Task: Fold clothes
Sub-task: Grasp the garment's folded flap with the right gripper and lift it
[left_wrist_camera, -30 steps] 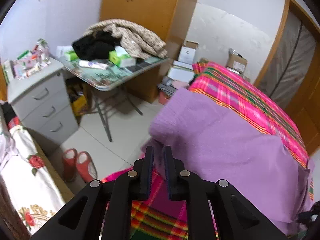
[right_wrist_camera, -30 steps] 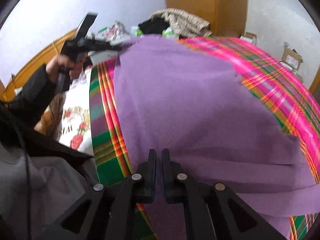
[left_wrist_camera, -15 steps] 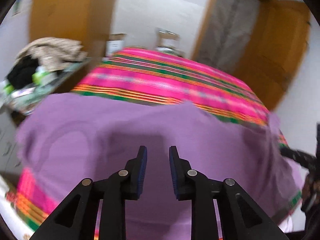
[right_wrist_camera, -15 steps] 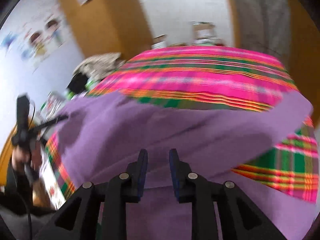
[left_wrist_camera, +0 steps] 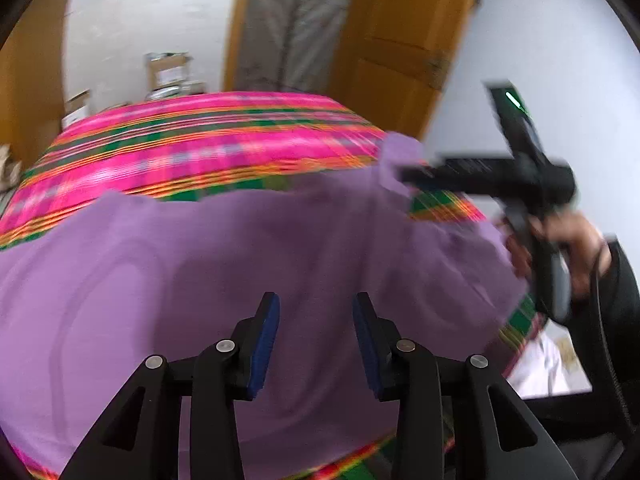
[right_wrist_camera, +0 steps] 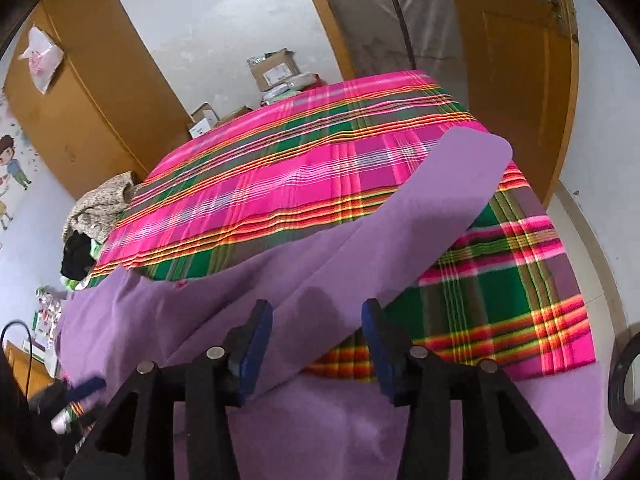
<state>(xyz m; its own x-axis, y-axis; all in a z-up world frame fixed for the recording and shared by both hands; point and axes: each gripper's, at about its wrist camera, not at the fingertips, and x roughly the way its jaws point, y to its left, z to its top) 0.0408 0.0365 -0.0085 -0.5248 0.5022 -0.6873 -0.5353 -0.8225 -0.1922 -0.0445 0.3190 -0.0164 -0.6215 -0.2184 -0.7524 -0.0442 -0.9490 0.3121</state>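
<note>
Across most of both views lies a bed w/ a pink-green plaid blanket (right_wrist_camera: 280, 184), taking up nearly the whole rm. Behind it: wooden door (right_wrist_camera: 516, 60) at right, wooden wardrobe (right_wrist_camera: 84, 92) at left, cardboard boxes (right_wrist_camera: 274, 68) stacked by the far wall betw. them.

On the blanket, near side, a purple garment (left_wrist_camera: 240, 264) is spread flat; it covers the near part of the bed. One sleeve (right_wrist_camera: 436, 200) runs diagonally out over the plaid toward the door side, its end lying flat on the blanket.

Left gripper (left_wrist_camera: 315, 320) hovers over the garment's middle, jaws wide apart, nothing betw. them; blue pads (left_wrist_camera: 266, 340) visible. Right gripper (right_wrist_camera: 317, 324) is over the base of the sleeve, jaws likewise wide, empty; whether tips touch cloth, can't tell.

Left-wrist view is blurred: at its right edge the other gripper shows as a dark shape, held by a hand (left_wrist_camera: 576, 248), its tip near the sleeve end.

Pile of clothes (right_wrist_camera: 98, 208) sits at far left, beyond the bed.
</note>
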